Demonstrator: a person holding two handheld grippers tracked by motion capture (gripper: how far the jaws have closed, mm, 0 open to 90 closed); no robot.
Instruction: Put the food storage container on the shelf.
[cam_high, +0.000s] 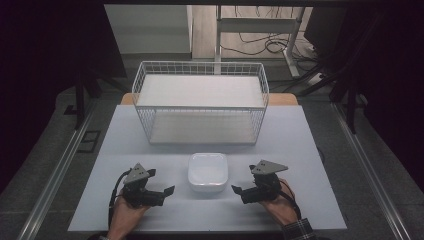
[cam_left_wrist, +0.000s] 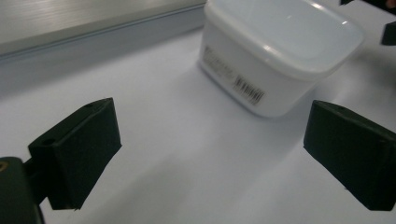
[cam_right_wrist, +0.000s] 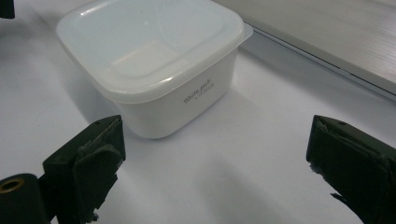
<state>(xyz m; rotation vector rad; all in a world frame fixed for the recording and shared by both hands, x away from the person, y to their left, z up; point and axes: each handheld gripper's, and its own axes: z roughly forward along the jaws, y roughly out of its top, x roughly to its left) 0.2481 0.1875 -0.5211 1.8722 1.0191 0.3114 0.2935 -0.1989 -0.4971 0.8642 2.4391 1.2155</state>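
White plastic container (cam_high: 208, 172), lid on, stands on the counter (cam_high: 300, 145) between the left tool (cam_high: 159, 192) and right tool (cam_high: 243, 192). Both are wide open and hold nothing. I judge the grasp not yet begun; next, one must close on its sides.

The white container (cam_right_wrist: 154, 70) bears small grey lettering and a barcode label (cam_left_wrist: 247, 89), both too blurred to read.

White lidded container (cam_high: 207, 172) between left gripper (cam_high: 169, 191) and right gripper (cam_high: 237, 190), apart.
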